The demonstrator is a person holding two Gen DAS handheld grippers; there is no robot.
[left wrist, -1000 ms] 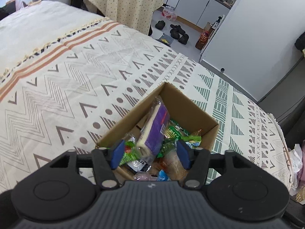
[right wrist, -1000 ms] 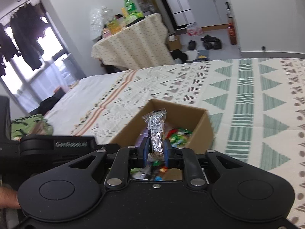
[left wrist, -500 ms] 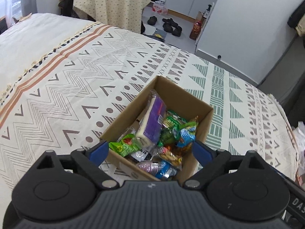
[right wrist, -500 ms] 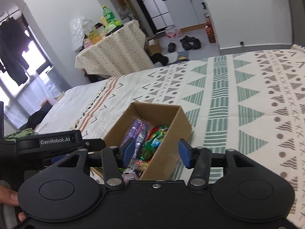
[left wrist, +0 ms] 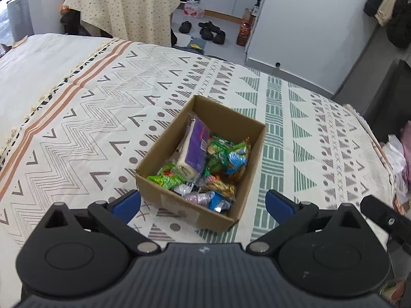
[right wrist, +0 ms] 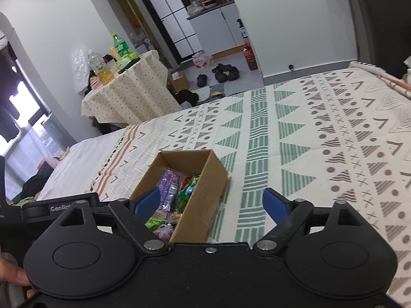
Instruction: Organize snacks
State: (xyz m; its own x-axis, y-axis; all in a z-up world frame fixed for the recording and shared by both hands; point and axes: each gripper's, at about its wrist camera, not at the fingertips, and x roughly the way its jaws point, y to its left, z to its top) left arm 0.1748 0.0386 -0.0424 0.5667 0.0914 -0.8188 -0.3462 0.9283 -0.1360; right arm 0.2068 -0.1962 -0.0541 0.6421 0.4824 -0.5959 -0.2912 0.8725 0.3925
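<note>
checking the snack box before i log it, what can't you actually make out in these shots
- Cardboard box: its floor and the lower snacks, hidden under the top wrappers in the left wrist view.
- Box's near end in the right wrist view: covered by the right tool.
- Print on the purple packet: too small to read.
- Bottles on the side table: labels too small to read.
- Left tool: nothing between its fingers, but its handle is cut off.
</note>
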